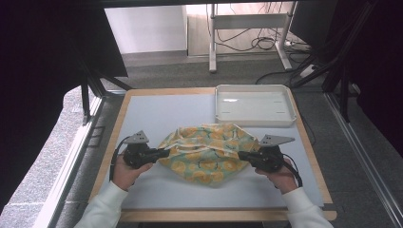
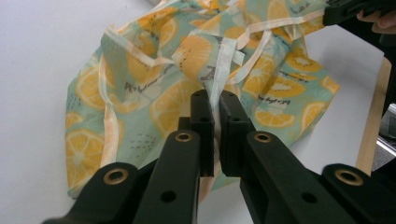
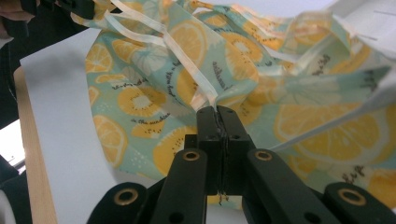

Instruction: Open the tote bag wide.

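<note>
A crumpled cloth (image 1: 204, 151) printed with orange slices on pale green, edged in white trim, lies in a heap on the grey table mat (image 1: 157, 111). My left gripper (image 1: 166, 153) is shut on the cloth's left edge; in the left gripper view (image 2: 215, 100) its jaws pinch a strip of white trim (image 2: 219, 70). At the opposite side my right gripper (image 1: 241, 155) is shut on the cloth's right edge, and in the right gripper view (image 3: 216, 113) the jaws meet on a fold of fabric (image 3: 243, 70). The cloth sags between the two grippers.
A white empty tray (image 1: 254, 105) stands at the back right of the mat, just behind the cloth. The table's wooden rim (image 1: 114, 137) frames the mat. Beyond the table are desk legs and cables (image 1: 256, 42) on the floor.
</note>
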A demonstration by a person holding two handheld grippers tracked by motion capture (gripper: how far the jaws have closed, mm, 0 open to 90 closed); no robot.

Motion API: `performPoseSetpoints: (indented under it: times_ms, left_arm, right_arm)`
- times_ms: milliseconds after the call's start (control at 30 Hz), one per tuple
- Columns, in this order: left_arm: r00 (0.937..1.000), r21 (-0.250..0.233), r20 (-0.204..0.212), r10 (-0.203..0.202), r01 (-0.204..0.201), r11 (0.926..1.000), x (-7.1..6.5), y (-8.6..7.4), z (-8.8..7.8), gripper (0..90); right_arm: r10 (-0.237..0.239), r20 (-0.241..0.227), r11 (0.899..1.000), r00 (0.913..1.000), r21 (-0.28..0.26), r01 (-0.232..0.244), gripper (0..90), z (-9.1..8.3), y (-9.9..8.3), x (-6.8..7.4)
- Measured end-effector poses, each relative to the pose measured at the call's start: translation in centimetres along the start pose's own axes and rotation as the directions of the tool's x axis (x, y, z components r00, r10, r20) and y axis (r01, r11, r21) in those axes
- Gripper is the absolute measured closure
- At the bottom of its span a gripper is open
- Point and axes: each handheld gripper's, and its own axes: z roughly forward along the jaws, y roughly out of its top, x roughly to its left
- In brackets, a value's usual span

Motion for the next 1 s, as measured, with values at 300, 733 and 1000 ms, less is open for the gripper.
performPoseSetpoints:
  times_ms: [300,733,1000]
  left_arm:
    - [1.0,0.047,-0.008,-0.001,0.002,0.9989,0.2,-1.3,0.7,87.1]
    - [0.9999,0.12,-0.014,0.0,0.001,0.9928,0.1,-3.2,1.6,87.3]
    - [0.9998,0.162,-0.021,-0.007,0.011,0.9867,0.3,-3.7,2.2,87.2]
  right_arm:
    - [0.014,-0.012,0.999,0.9998,0.05,-0.013,88.4,0.6,-1.6,-0.1]
    - [0.061,-0.025,0.987,0.9978,0.149,-0.056,88.4,1.4,-3.9,-0.4]
    - [0.052,-0.004,0.979,0.9986,0.198,-0.05,88.4,1.8,-4.5,-0.5]
